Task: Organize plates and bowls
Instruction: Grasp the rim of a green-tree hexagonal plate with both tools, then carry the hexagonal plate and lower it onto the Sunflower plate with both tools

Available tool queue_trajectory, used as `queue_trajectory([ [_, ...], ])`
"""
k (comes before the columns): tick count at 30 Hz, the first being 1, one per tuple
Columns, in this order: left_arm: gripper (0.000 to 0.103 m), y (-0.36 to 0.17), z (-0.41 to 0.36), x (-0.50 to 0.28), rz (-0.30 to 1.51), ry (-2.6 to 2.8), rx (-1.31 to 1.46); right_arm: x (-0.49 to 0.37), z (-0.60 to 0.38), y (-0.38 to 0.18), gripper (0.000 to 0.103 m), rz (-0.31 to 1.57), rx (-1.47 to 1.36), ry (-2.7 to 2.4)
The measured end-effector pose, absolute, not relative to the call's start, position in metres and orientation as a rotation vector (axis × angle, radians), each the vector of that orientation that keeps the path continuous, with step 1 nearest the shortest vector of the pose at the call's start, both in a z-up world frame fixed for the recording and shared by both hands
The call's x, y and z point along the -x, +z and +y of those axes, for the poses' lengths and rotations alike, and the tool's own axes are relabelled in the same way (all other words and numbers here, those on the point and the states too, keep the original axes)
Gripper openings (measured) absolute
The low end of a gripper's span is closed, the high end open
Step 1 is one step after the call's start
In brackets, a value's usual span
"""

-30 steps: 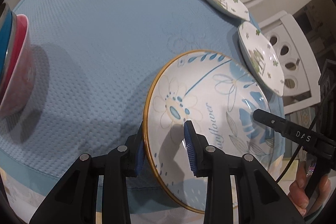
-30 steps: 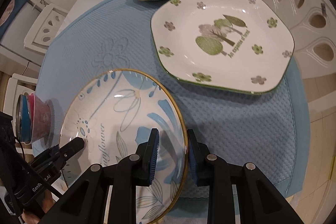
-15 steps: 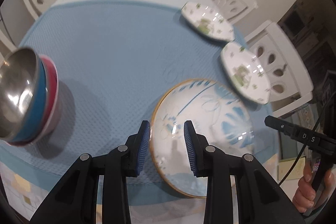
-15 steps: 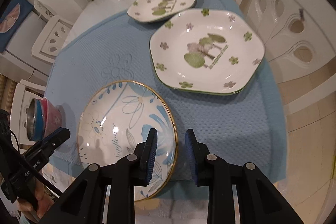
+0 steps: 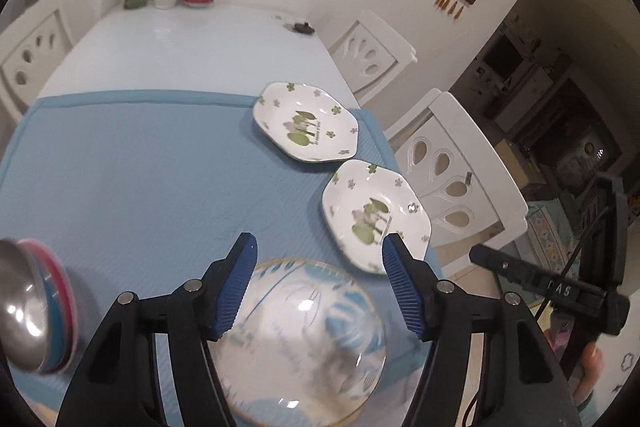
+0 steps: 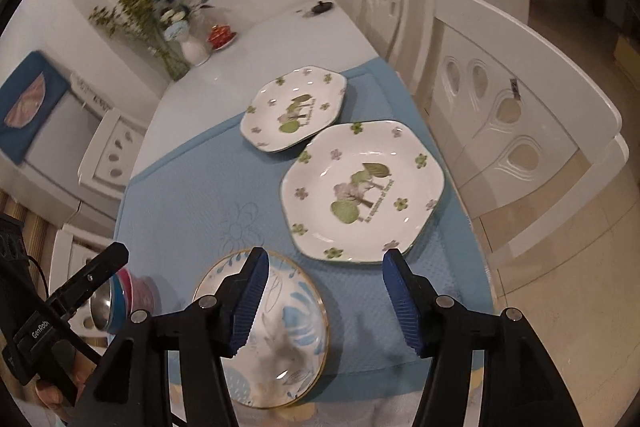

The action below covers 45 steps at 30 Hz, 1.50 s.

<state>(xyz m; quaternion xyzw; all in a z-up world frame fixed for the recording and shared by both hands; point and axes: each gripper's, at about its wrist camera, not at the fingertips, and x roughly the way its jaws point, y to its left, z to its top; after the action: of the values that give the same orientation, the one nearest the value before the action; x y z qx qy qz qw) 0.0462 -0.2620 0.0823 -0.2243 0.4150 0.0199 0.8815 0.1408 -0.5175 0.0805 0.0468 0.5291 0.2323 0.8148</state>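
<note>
Left claw: spread wide and holding nothing, raised above the near edge of the round plate, probably so it is free for the next piece.
Bowls: a nested stack at the far left of the mat, steel inside blue inside pink; already gathered, so likely sorted.
Mat: blue cloth covering the near half of the table, giving the dishes a soft, non-slip bed.
Round plate: blue-flowered, gold-rimmed, lying flat at the near edge, touched by neither claw.
Near green plate: six-sided, flat on the mat, just beyond the round plate and apart from it.
Far green plate: same pattern, its edge beside or slightly overlapping the near one; these twins look the natural pair to stack next.
Right claw: also spread and holding nothing, hanging over the gap between the round plate and the near green plate.
</note>
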Motion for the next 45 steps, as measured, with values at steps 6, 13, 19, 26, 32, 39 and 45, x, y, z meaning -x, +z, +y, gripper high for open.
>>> queue_trajectory([
  [6, 0.063, 0.043, -0.265, -0.121, 1.006, 0.016, 0.509, -0.195, -0.541, 0.044, 0.057, 1.218, -0.150, 0.391],
  [13, 0.058, -0.009, -0.283, -0.185, 1.151, 0.018, 0.476, -0.247, -0.550, -0.009, 0.049, 1.329, -0.165, 0.362],
  [19, 0.044, -0.043, -0.282, -0.203, 1.226, 0.073, 0.500, -0.271, -0.547, -0.035, 0.038, 1.365, -0.128, 0.373],
  [26, 0.030, -0.062, -0.285, -0.208, 1.262, 0.048, 0.519, -0.278, -0.542, -0.047, 0.027, 1.368, -0.093, 0.416],
  [32, 0.030, -0.067, -0.296, -0.214, 1.276, 0.021, 0.469, -0.279, -0.536, -0.052, 0.027, 1.356, -0.052, 0.423],
  [39, 0.030, -0.062, -0.308, -0.213, 1.234, 0.030, 0.453, -0.272, -0.531, -0.045, 0.028, 1.332, -0.013, 0.400],
  [45, 0.030, -0.056, -0.307, -0.202, 1.219, 0.030, 0.422, -0.262, -0.531, -0.034, 0.028, 1.300, -0.010, 0.408],
])
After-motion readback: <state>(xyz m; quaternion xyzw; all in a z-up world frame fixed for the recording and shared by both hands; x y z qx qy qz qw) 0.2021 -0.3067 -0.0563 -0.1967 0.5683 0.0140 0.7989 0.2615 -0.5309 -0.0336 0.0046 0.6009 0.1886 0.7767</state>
